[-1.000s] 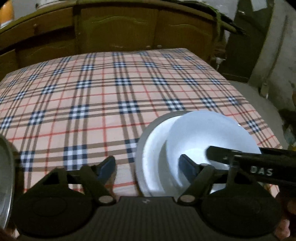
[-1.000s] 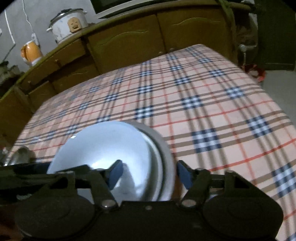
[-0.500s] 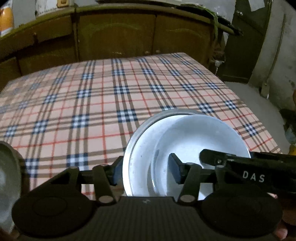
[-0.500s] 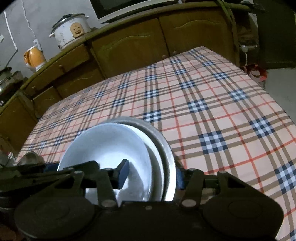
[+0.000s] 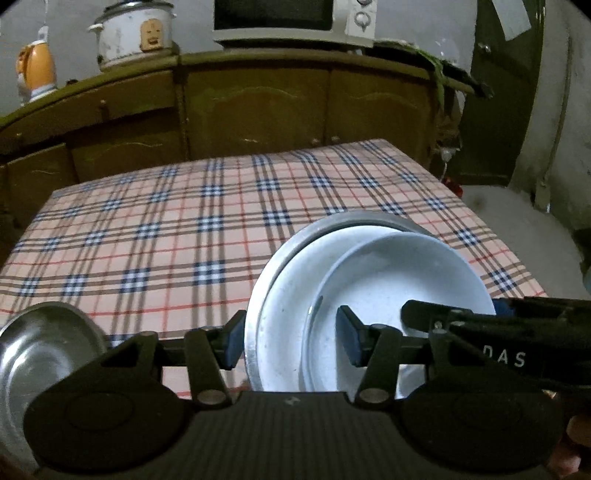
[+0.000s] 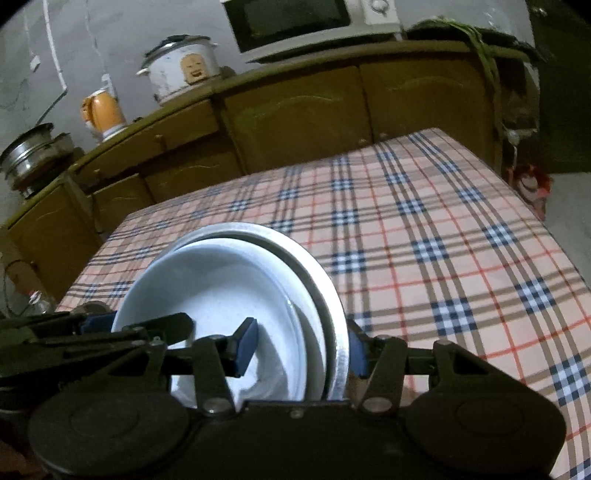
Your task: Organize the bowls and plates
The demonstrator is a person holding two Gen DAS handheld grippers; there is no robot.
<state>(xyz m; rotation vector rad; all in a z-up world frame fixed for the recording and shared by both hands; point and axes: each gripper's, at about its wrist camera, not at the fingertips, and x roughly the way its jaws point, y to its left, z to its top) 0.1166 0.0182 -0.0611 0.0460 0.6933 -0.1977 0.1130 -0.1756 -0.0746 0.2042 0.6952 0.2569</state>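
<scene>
Nesting inside a metal plate (image 5: 258, 295), 1 white plate (image 5: 284, 314) holds 1 white bowl (image 5: 388, 273); left gripper (image 5: 291, 341) and right gripper (image 6: 301, 350) both pinch the stack's rims; steel bowl (image 5: 40, 350) sits apart.

A plaid tablecloth (image 5: 155, 236) in peach, navy and red covers the table, lying flat to its far edge. Behind it runs a long brown wooden cabinet (image 6: 295, 114) with arched door panels and small knobs. On top stand a white rice cooker (image 6: 183, 70) with a face sticker, an orange and white kettle (image 6: 101, 114), and a microwave (image 5: 291, 18) with two dials. At the left end sits what seems a stack of metal pots (image 6: 31, 158). Green plant stems (image 5: 443, 70) trail over the cabinet's right end.
</scene>
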